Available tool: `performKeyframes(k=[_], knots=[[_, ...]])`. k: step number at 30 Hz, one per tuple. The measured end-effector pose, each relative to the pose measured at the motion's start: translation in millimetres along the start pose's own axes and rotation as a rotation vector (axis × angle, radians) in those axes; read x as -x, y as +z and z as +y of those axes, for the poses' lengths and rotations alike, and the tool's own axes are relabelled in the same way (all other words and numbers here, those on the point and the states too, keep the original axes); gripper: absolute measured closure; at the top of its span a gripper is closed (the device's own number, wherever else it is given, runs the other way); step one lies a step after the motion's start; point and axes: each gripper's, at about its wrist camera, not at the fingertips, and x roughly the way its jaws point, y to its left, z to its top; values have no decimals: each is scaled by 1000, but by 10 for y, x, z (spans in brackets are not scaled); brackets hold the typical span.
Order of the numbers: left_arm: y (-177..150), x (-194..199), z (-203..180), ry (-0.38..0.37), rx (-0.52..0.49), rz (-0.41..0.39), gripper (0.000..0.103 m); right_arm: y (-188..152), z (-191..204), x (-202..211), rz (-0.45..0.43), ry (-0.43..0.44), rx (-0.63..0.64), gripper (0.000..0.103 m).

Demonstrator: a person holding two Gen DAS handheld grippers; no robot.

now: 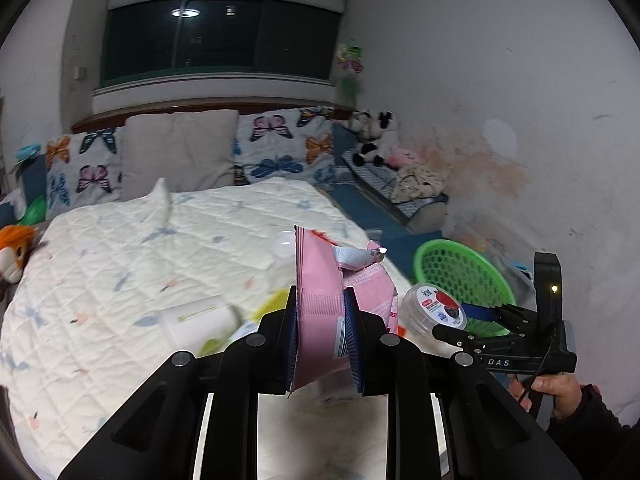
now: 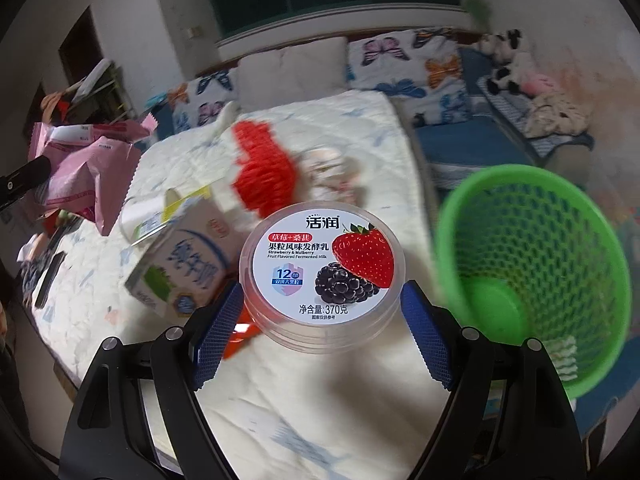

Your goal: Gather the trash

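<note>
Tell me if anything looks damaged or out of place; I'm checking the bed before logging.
Yes. Trash litters the quilt: a milk carton lies tipped on its side and a red mesh piece sits mid-bed. The pink wrapper in the left gripper is torn open and crumpled.

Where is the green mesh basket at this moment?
The green mesh basket is at the right of the right wrist view, beside the bed's right edge, just right of the yogurt cup between the right gripper's fingers.
</note>
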Motion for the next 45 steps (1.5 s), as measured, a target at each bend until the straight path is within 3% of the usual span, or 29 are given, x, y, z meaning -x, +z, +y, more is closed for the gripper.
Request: performKeyframes(k=[13,19,29,40,45], knots=[[264,-808,-736,-119,-68,90,82,-180,-947,52,53,-174,-99,23],[347,-1089,-1070,-164,-100,118,82,-268,-1242,8,86,-189,-149,22],[377,-1616,-1523,-204,-137,183,82,-328,-1441,76,88,-211,-174,18],[212,-2026,-1819,-205,-164,263,82,-413,-1497,449,20,-260,-168,18],[101,-2170,-1908,-203,-172,305,77,-485,-1547,543,7,-269,-190,17]])
